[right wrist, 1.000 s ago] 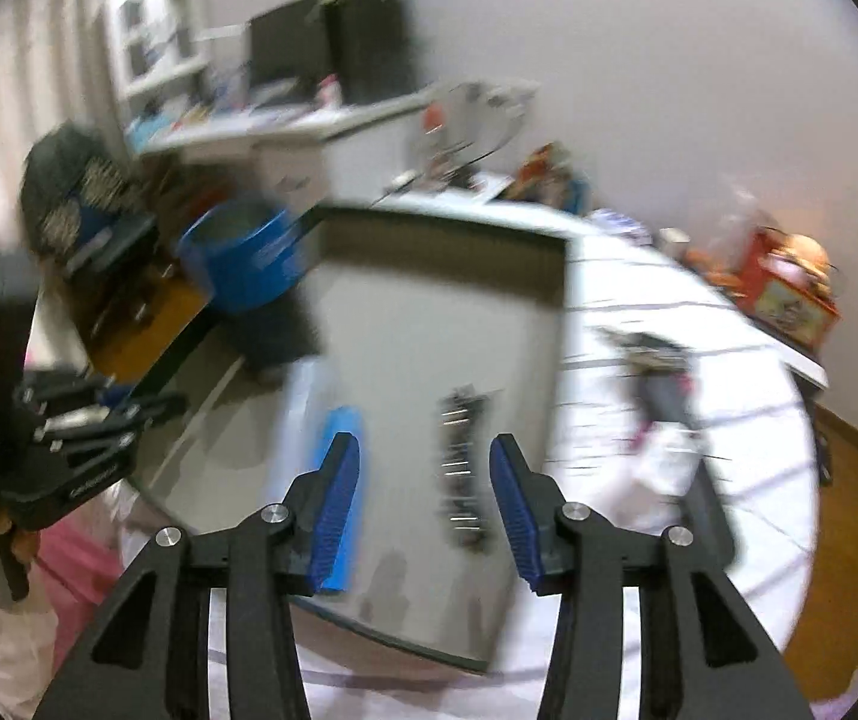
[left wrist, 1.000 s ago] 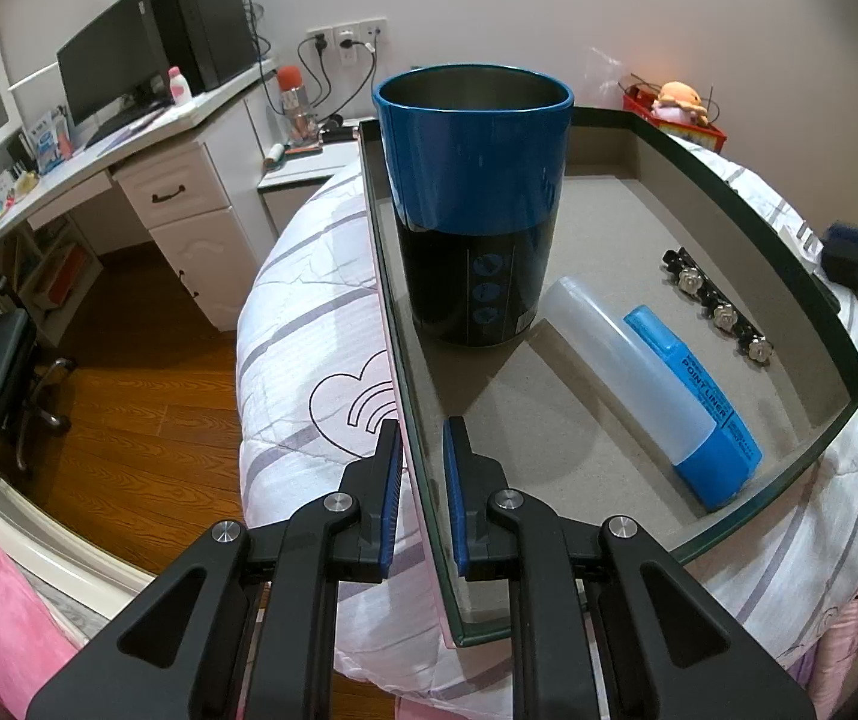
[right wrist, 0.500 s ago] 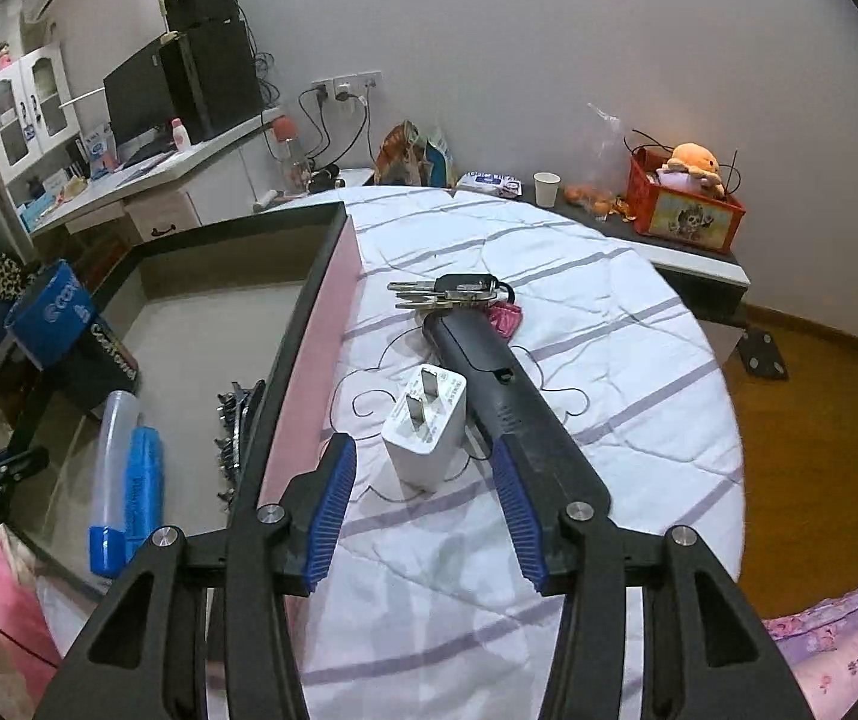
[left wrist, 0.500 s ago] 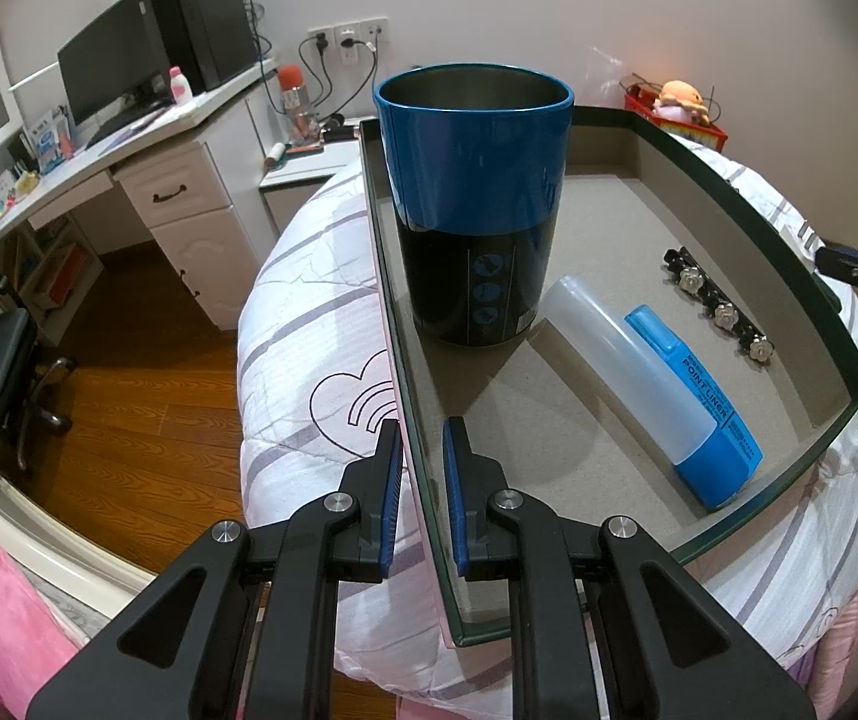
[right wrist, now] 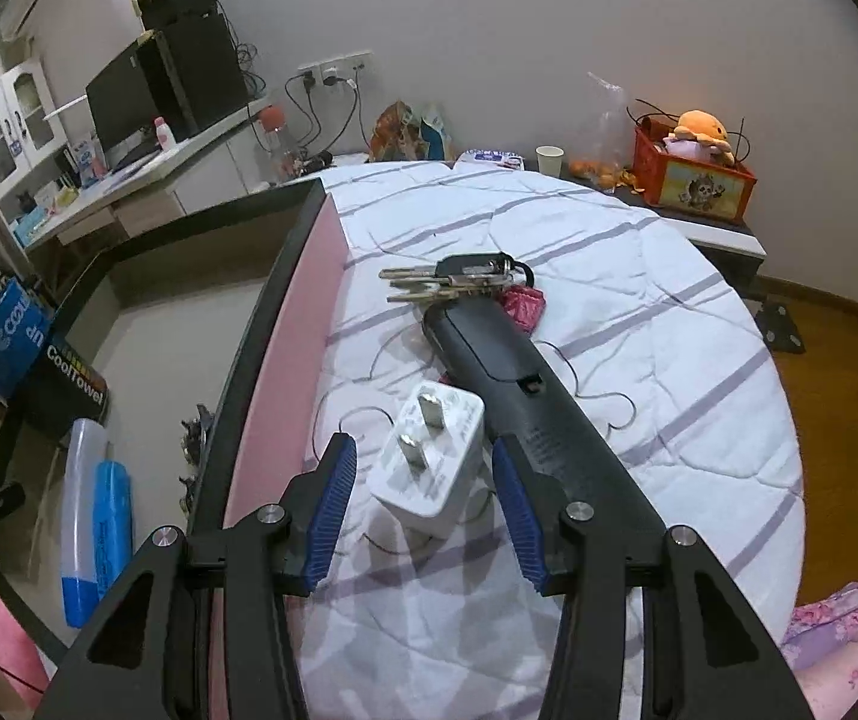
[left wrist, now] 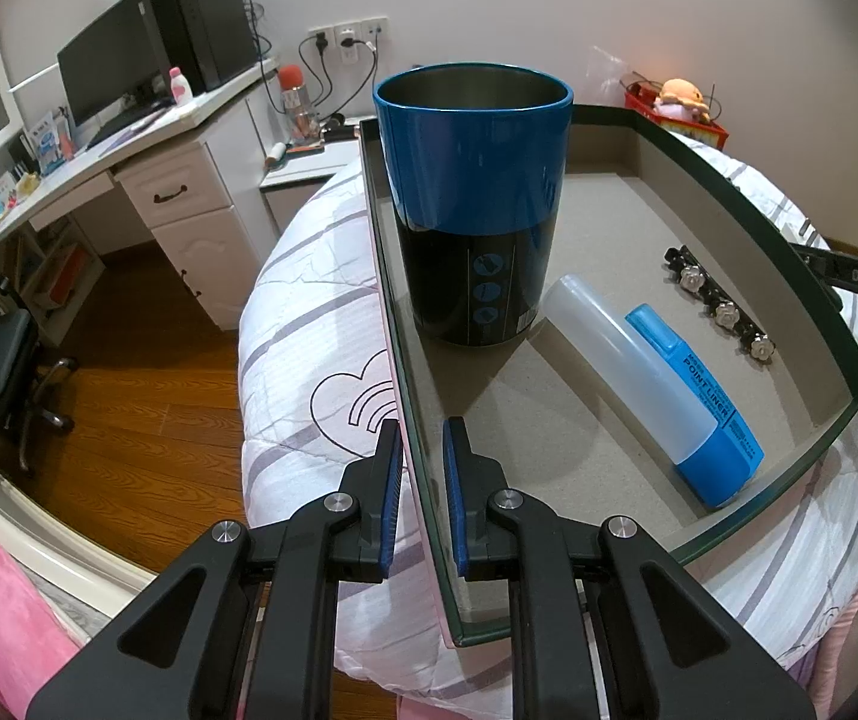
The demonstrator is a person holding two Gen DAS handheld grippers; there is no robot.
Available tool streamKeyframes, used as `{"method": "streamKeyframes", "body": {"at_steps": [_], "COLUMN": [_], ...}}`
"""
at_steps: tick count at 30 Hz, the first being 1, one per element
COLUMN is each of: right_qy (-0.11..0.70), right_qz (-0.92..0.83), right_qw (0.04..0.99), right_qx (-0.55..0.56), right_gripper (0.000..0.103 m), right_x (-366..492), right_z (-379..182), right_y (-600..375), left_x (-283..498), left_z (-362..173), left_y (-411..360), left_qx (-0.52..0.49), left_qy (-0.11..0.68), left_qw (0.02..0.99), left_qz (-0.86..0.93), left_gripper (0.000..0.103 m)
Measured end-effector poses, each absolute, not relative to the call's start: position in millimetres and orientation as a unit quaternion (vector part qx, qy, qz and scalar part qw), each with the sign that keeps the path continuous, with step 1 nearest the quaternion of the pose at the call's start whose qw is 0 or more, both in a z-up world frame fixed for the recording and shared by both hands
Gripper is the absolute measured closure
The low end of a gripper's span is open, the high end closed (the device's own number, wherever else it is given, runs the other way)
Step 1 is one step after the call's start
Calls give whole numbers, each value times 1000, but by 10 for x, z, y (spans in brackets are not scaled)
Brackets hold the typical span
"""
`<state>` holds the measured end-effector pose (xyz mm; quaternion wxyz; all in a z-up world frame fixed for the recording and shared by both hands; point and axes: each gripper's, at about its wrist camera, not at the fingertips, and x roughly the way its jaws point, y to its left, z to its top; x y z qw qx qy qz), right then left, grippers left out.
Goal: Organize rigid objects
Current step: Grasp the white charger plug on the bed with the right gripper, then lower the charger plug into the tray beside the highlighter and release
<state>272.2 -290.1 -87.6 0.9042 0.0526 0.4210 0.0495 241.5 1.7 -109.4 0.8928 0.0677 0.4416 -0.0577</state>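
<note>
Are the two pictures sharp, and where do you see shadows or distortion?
Left wrist view: sharp; fisheye bends the tray rim; the blue cup casts a shadow forward. Right wrist view: sharp; the right gripper shadows the bedcover around the white charger.

- "POINT LINER" runs along the blue pen box (left wrist: pixel 706 394), at 4 o'clock in the tray.
- "CoolTowel" stands on the blue-and-black canister (right wrist: pixel 33 363), at 9 o'clock.
- "DAS" marks the black bar (left wrist: pixel 855 281) at 3 o'clock.

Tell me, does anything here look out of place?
Yes: the white plug adapter, black remote-like device and keys lie loose on the bedspread, outside the tray, where the blue cup already sits.
</note>
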Motion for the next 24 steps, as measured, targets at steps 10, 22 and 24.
{"method": "streamKeyframes", "body": {"at_steps": [10,22,24], "right_qy": [428,409,394], "right_qz": [48,57,53], "right_qw": [902,910,918], "right_qx": [34,19,13], "right_gripper": [80,80,80], "right_x": [2723,2535,2479], "right_z": [-888,-708,-596], "right_y": [-2898,-2870,-2847], "left_x": [2416,2416,2415], "left_z": [-1094,-1093,-1093], "left_y": [15,22,21], "left_qx": [67,67,67], "left_qy": [442,441,441], "left_qw": [893,893,893], "left_qz": [-58,-57,-57], "left_gripper": [91,91,91]}}
